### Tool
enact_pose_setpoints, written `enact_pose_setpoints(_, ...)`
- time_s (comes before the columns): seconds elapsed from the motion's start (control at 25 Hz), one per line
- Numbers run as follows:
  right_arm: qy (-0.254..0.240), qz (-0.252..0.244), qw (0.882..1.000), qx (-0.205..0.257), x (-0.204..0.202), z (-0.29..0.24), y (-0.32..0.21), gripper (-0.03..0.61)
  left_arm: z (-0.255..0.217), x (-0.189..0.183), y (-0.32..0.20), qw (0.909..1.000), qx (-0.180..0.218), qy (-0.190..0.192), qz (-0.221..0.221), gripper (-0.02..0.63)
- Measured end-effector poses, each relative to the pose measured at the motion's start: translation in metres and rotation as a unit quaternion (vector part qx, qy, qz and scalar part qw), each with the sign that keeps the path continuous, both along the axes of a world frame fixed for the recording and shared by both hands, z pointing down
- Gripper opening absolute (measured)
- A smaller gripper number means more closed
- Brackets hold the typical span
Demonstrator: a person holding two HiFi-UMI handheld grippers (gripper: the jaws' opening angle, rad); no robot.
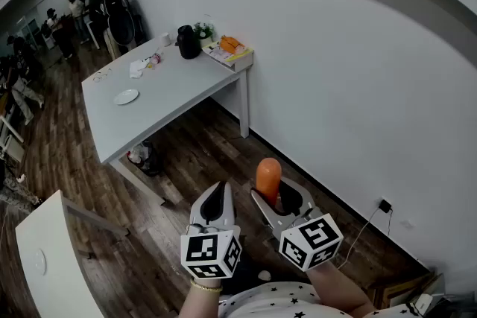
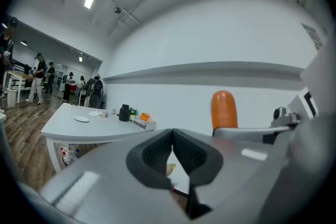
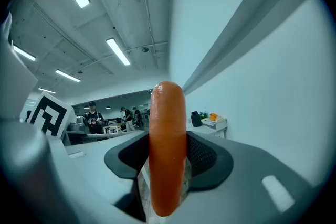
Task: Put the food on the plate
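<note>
An orange sausage (image 3: 167,149) stands upright between the jaws of my right gripper (image 1: 273,199), which is shut on it; the sausage (image 1: 268,176) pokes out past the jaw tips, and it also shows as the orange sausage (image 2: 223,109) in the left gripper view. My left gripper (image 1: 214,202) is held beside it, shut with nothing between its pads (image 2: 157,152). A small white plate (image 1: 126,96) lies far off on the grey table (image 1: 175,100); that plate (image 2: 81,119) shows small in the left gripper view too.
On the table's far end stand a black jug (image 1: 188,42), a plant, a white box with orange items (image 1: 231,48) and crumpled paper (image 1: 141,67). Wooden floor lies between me and the table. A white wall runs along the right. People stand at the back left.
</note>
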State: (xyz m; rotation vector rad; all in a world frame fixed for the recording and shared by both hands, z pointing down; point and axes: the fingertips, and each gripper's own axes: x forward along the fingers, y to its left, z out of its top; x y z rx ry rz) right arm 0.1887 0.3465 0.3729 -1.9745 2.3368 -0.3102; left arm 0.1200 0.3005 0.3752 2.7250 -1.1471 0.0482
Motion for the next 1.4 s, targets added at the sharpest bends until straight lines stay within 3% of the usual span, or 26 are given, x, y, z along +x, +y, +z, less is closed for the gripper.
enact_pose_setpoints(0.56, -0.003, -0.058, 0.998, -0.014, -0.029, 0.006, -0.162, 0.216, -0.010, -0.053, -0.165, 0.9963, 0.009, 0.019, -0.083, 0.008)
enact_pose_setpoints(1.08, -0.005, -0.134, 0.991, -0.003, -0.117, -0.017, -0.351, 0.216, -0.024, -0.140, -0.332, 0.9893, 0.010, 0.007, -0.145, 0.008)
enact_pose_setpoints(1.4, 0.007, -0.171, 0.985, -0.016, -0.170, -0.004, -0.417, 0.215, -0.010, -0.204, -0.392, 0.9811, -0.001, 0.011, -0.193, 0.008)
